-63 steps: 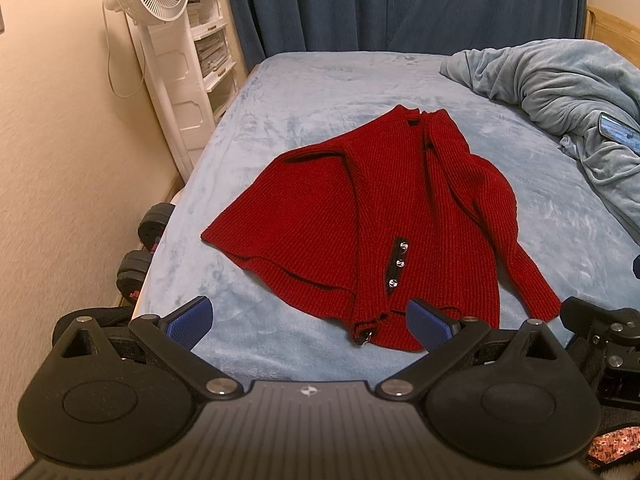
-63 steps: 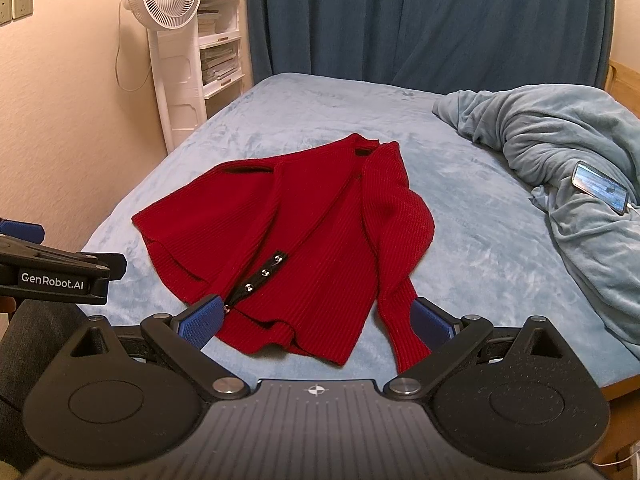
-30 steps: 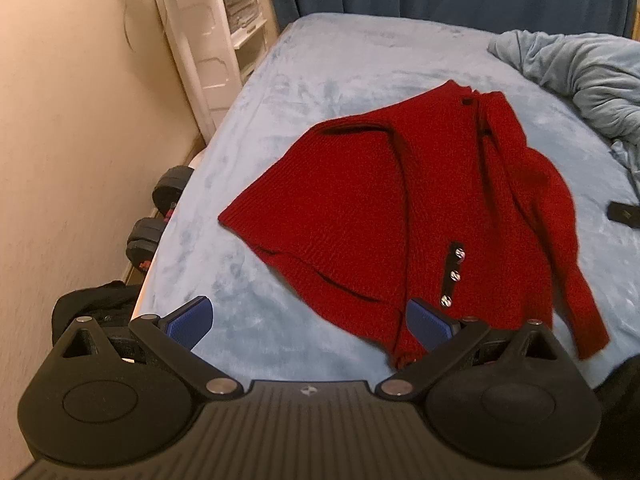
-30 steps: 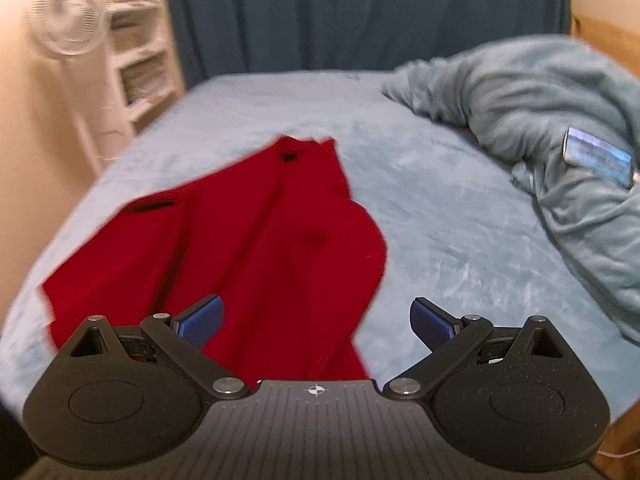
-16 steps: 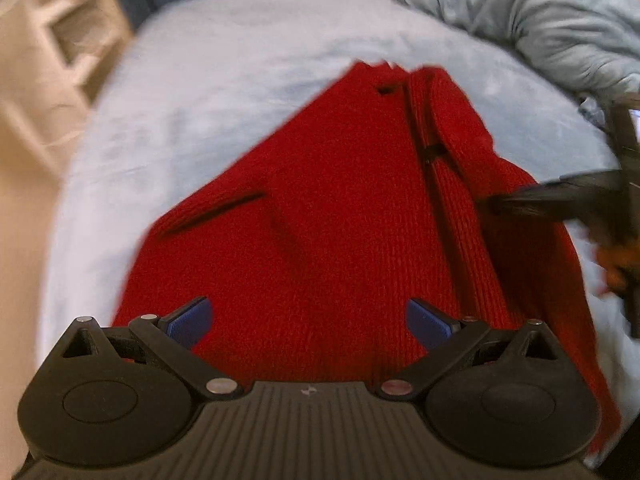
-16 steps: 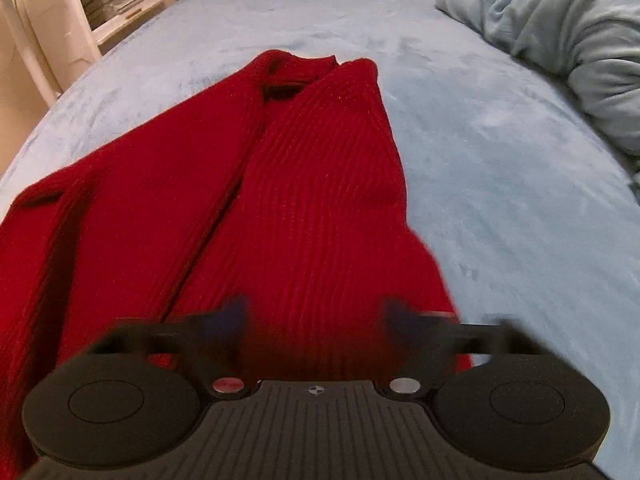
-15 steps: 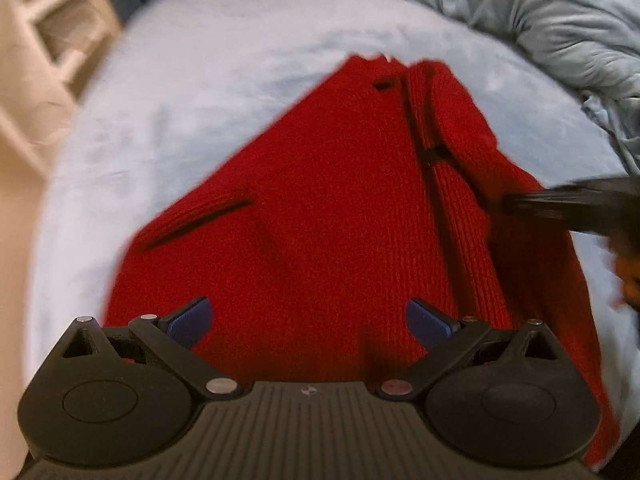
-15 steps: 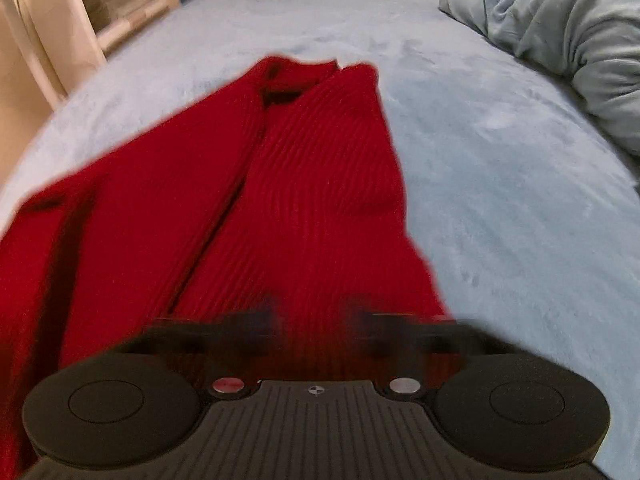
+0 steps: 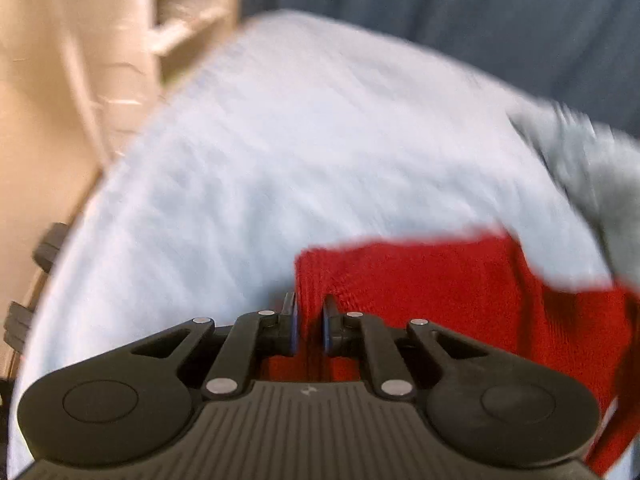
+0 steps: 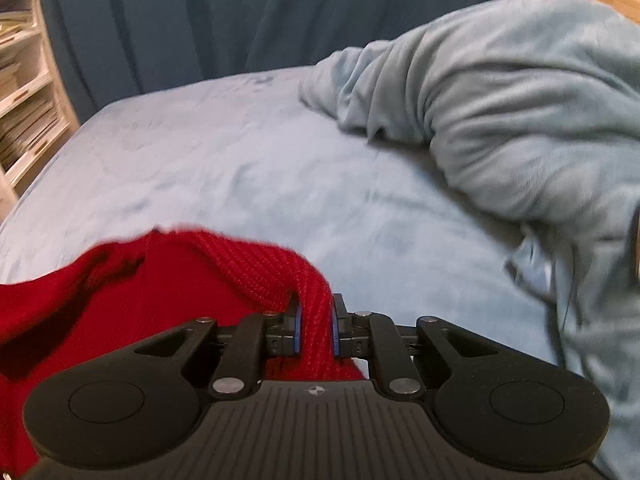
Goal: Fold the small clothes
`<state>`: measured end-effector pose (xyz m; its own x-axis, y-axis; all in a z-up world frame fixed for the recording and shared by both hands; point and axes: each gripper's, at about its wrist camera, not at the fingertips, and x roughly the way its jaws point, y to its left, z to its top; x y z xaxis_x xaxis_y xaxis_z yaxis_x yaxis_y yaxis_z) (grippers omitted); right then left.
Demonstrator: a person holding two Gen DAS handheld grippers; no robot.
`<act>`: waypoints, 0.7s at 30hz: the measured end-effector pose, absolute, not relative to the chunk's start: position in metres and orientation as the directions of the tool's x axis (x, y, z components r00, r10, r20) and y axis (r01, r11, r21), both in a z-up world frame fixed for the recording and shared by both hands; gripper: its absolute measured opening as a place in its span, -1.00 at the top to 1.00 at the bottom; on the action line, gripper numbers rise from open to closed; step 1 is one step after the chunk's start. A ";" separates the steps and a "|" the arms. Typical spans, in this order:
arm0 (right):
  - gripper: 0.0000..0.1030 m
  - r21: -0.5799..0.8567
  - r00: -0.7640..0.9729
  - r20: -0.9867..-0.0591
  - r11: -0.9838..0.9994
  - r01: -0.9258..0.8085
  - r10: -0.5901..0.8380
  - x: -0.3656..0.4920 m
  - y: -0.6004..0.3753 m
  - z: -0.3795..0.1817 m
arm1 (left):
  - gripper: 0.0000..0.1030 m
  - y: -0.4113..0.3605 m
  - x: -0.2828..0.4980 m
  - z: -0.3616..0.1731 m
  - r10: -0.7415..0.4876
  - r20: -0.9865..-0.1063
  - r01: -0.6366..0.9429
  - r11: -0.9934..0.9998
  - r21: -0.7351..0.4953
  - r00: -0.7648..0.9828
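Both grippers are clamped on the red knit cardigan. The left gripper has its blue pads pinched nearly together on a bunched edge of the knit, the rest of the garment spreading to its right over the pale blue bed. The right gripper is likewise squeezed onto a thick fold, with the cardigan trailing off to its left. A rumpled grey-blue blanket lies ahead and to the right of it, before a dark blue curtain.
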<state>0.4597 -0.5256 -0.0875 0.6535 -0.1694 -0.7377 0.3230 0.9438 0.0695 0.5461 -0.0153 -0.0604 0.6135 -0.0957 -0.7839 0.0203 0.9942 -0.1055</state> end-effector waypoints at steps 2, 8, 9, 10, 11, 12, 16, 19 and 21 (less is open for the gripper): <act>0.75 0.015 0.667 -0.716 0.949 0.314 -0.209 0.483 -0.523 -0.081 | 0.80 0.007 0.567 -0.056 -0.059 -0.777 -0.025 0.995 -0.095 0.626; 1.00 -0.197 0.699 -0.509 0.859 0.473 -0.502 0.575 -0.525 -0.052 | 0.78 0.076 0.609 -0.065 0.035 -0.773 -0.215 0.968 -0.131 0.634; 1.00 -0.144 0.689 -0.545 0.863 0.484 -0.477 0.586 -0.533 -0.053 | 0.75 0.090 0.623 -0.071 0.044 -0.788 -0.268 0.951 -0.156 0.614; 1.00 -0.068 0.687 -0.601 0.883 0.465 -0.408 0.594 -0.539 -0.057 | 0.66 0.103 0.633 -0.080 0.089 -0.791 -0.331 0.932 -0.148 0.605; 0.99 -0.007 0.687 -0.634 0.891 0.453 -0.354 0.594 -0.540 -0.064 | 0.16 0.116 0.641 -0.088 0.169 -0.797 -0.413 0.904 -0.109 0.580; 0.87 0.022 0.695 -0.644 0.900 0.435 -0.320 0.590 -0.537 -0.071 | -0.21 0.130 0.646 -0.095 0.214 -0.809 -0.477 0.874 -0.092 0.548; 0.18 0.181 0.683 -0.729 0.954 0.240 -0.034 0.526 -0.500 -0.103 | -0.74 0.168 0.630 -0.106 0.069 -0.834 -0.486 0.837 -0.251 0.548; 0.01 0.294 0.617 -0.779 0.935 0.198 0.114 0.451 -0.471 -0.124 | -0.75 0.159 0.591 -0.105 -0.125 -0.844 -0.339 0.877 -0.340 0.522; 0.01 0.364 0.569 -0.804 0.901 0.236 0.176 0.404 -0.455 -0.137 | -0.76 0.139 0.561 -0.103 -0.235 -0.853 -0.249 0.890 -0.382 0.466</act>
